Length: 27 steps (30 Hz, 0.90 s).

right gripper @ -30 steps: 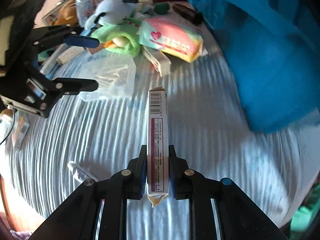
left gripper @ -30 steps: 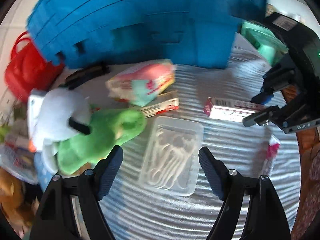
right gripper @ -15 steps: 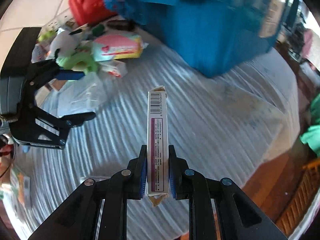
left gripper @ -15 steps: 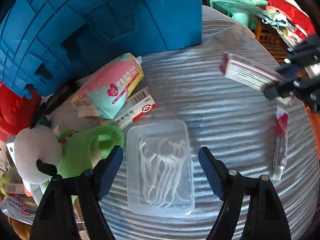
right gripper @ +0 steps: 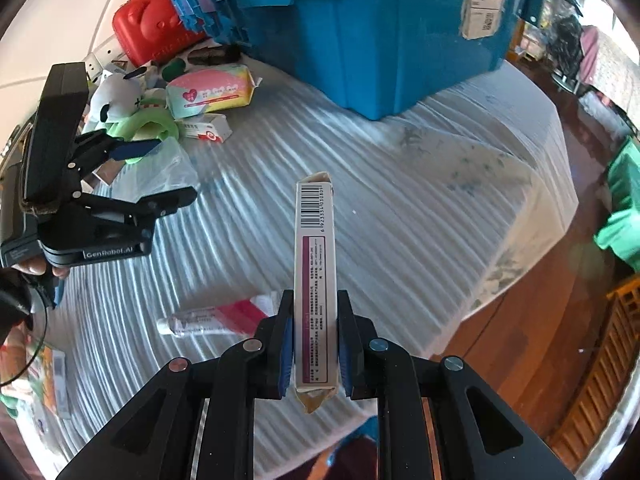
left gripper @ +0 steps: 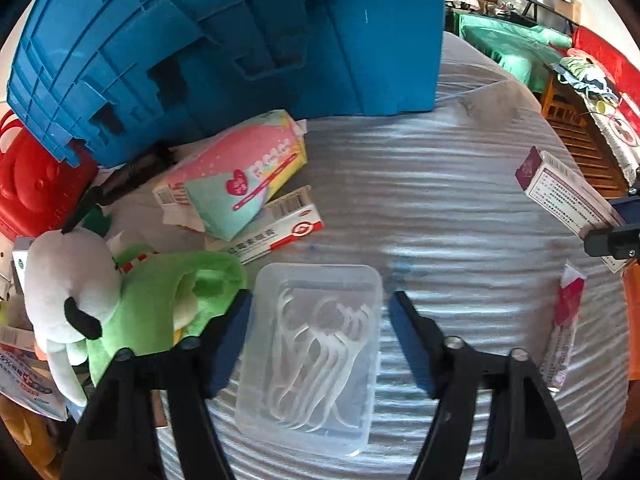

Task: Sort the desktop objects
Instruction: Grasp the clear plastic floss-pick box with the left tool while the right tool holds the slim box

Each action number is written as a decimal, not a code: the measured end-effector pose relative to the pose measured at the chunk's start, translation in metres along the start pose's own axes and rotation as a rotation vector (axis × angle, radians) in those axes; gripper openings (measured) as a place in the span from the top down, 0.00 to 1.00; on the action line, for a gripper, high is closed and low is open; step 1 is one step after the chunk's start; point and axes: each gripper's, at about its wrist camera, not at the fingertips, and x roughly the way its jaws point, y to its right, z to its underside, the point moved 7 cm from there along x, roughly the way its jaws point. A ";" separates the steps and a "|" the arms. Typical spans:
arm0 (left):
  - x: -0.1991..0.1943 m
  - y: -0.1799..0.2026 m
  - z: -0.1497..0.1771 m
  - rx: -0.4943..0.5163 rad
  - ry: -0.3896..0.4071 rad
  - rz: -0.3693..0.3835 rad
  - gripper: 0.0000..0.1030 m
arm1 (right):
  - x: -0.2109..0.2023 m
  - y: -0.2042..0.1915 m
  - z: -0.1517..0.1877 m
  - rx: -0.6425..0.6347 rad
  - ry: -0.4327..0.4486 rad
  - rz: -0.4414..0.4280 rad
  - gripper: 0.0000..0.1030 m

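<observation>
The left gripper point(left gripper: 318, 316) hangs low over a clear plastic case of floss picks point(left gripper: 312, 354) lying flat on the ribbed grey cloth point(left gripper: 440, 208). Its jaws are closing, with the case between them. From the wrist view the left pad looks at or very near the case's long edge, while a sliver of cloth shows between the case and the right pad; whether either pad presses yet is hard to tell.

The case looks light and thin-walled, likely to flex or pop open under a hard squeeze, and its smooth sides may slide against the pads. Gripping across the short width, near mid-length and low on the walls, seems the sound choice, so it lifts level and the picks stay put.

Just left of the case lies a green plush toy point(left gripper: 168, 300), soft enough to snag the left finger. A red-and-white medicine carton point(left gripper: 276, 236) and a pastel tissue pack point(left gripper: 240, 184) lie beyond it, in front of the blue plastic crate point(left gripper: 240, 40).

The right gripper point(right gripper: 314, 352) is clamped on a slim white-and-purple carton point(right gripper: 314, 264), held upright above the cloth. That box is stiff but crushable cardboard, light, and gripped near its lower end. A small red-and-white tube point(right gripper: 216, 318) lies on the cloth beside it.
</observation>
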 end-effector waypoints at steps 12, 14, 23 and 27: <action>-0.009 0.000 0.004 -0.008 0.006 -0.083 0.39 | -0.010 -0.011 -0.002 -0.029 0.012 0.015 0.82; -0.020 -0.004 0.003 -0.030 0.024 -0.094 0.40 | -0.015 -0.015 -0.003 -0.042 0.016 0.012 0.82; -0.085 -0.042 -0.018 -0.126 0.111 -0.205 0.41 | -0.061 -0.053 -0.032 -0.169 0.100 -0.046 0.82; -0.131 -0.066 -0.034 -0.213 0.182 -0.278 0.41 | -0.098 -0.069 -0.061 -0.241 0.175 -0.082 0.82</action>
